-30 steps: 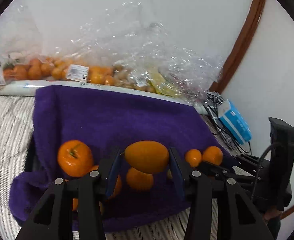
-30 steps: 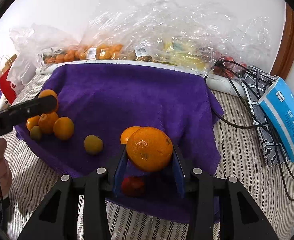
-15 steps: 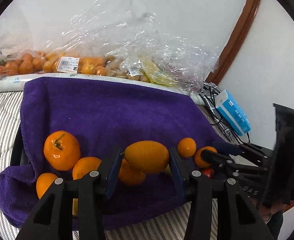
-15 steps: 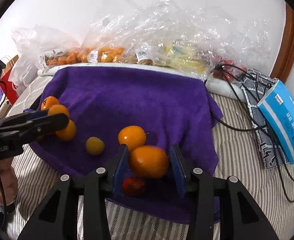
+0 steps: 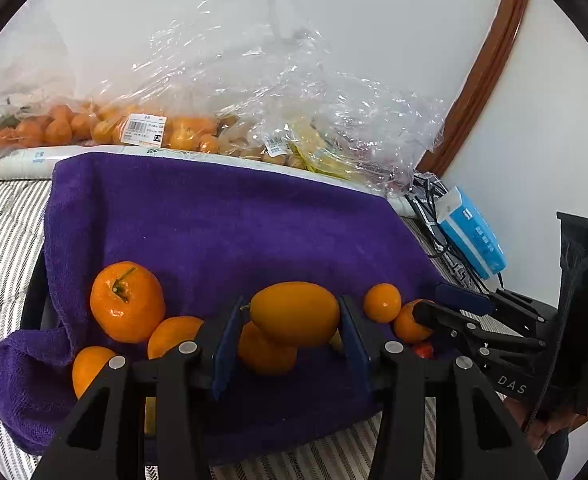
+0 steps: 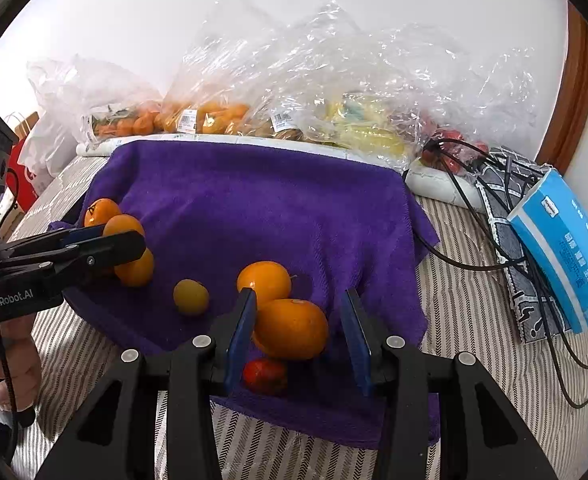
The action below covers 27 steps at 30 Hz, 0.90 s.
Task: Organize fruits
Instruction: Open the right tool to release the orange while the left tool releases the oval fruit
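On the far left, a cluster of oranges lay in a fold of the purple towel [image 5: 221, 220], the stemmed mandarin [image 5: 127, 302] uppermost; I took this for the collecting spot, since the fold would stop round fruit from rolling. Just right of it, my left gripper [image 5: 289, 307] was clamped on an oval orange fruit [image 5: 294, 314], carried clear above the fruit lying beneath it, apparently bound for that cluster. A small yellowish fruit [image 6: 191, 297] sat alone mid-towel. Further right, my right gripper [image 6: 298, 300] straddled a round orange [image 6: 291, 330] low over the towel's front edge. One pad lay against the orange and a sliver of towel showed beside the other, so I could not tell whether it was gripped or only bracketed. That orange touched another behind it, with a small red fruit [image 6: 264, 376] just in front. Black cables [image 6: 474, 268] and a blue tissue pack [image 6: 562, 248] lay on the striped cover at far right, off the towel and out of the sorting. Along the wall, clear bags [image 5: 253, 92] held more fruit, with barcode stickers [image 5: 143, 130] too small to read. "DAS" showed on the right gripper's body, and lettering ending "nRobot.AI" on the left one's. The tissue pack's print was illegible.
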Available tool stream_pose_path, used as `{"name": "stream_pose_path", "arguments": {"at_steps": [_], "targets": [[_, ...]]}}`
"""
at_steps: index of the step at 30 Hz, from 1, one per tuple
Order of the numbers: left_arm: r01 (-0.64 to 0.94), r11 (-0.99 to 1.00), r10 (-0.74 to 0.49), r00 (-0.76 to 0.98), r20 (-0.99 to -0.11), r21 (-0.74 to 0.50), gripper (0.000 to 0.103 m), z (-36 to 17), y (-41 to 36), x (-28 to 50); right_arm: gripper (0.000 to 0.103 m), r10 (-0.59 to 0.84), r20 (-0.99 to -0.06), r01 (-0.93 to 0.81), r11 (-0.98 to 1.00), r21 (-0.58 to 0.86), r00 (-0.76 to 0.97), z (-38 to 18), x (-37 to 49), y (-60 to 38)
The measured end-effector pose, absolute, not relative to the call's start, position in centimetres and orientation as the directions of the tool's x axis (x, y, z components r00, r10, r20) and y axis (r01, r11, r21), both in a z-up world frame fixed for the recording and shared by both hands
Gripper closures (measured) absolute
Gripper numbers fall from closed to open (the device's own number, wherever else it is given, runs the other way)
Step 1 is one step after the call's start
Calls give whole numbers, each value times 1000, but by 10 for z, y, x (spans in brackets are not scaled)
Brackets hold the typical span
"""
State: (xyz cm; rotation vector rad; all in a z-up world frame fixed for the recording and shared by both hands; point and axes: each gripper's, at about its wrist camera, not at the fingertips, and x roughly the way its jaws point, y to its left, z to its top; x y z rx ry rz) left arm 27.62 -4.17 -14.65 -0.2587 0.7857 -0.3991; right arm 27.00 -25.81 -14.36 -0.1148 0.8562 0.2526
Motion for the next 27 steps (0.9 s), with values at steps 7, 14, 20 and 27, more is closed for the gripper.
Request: {"name": "stream_pose_path", "arguments": {"at_steps": [7,14,20,27], "targets": [[231,896,-430,668,-608,-379,51,-143,-39,273,60,173,-754,-260,966,4,634,-143,270,-260],[218,897,-420,689,-590,-384,43,-138,-35,272,59,170,-753,-258,966,1,636,-144,270,-260],[218,901,-411,701,-582,-374,37,-136,-35,269,58,173,-751,-247,969,14,637,-144,271,-263],[213,912,-389,719,-576,-351,36,-132,-35,266,58,170,-748,-247,969,8,642,-144,271,-263]]}}
